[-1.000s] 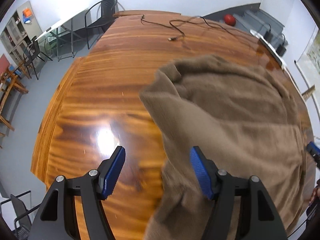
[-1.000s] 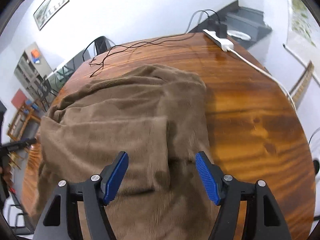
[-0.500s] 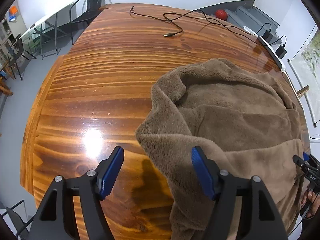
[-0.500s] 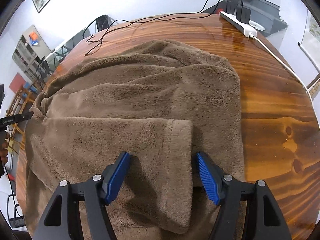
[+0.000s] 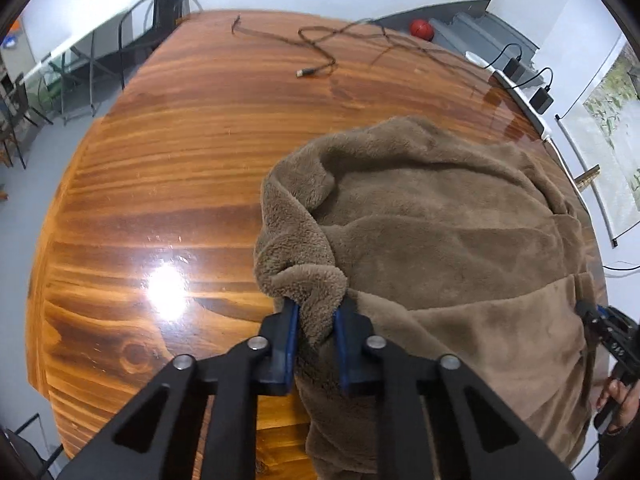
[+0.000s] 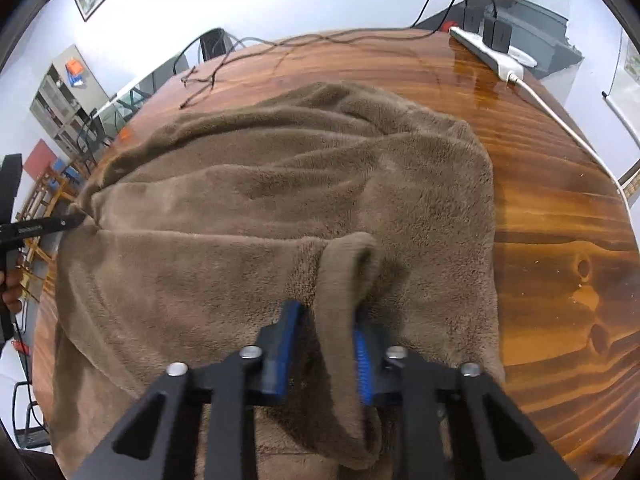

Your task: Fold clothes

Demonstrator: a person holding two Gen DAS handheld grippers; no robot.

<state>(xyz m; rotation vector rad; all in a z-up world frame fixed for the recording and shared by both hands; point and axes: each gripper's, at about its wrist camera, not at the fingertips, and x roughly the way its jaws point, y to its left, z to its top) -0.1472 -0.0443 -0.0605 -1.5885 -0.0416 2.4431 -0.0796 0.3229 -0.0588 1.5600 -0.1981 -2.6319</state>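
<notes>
brown fleece garment [image 5: 440, 240] lies bunched on the wooden bench [image 5: 180, 160]. left tool [image 5: 316, 332] and right tool [image 6: 324, 332] are each closing, pinching a fold at its near edge. grasp step; next, probably lift both corners together and carry them across.
</notes>
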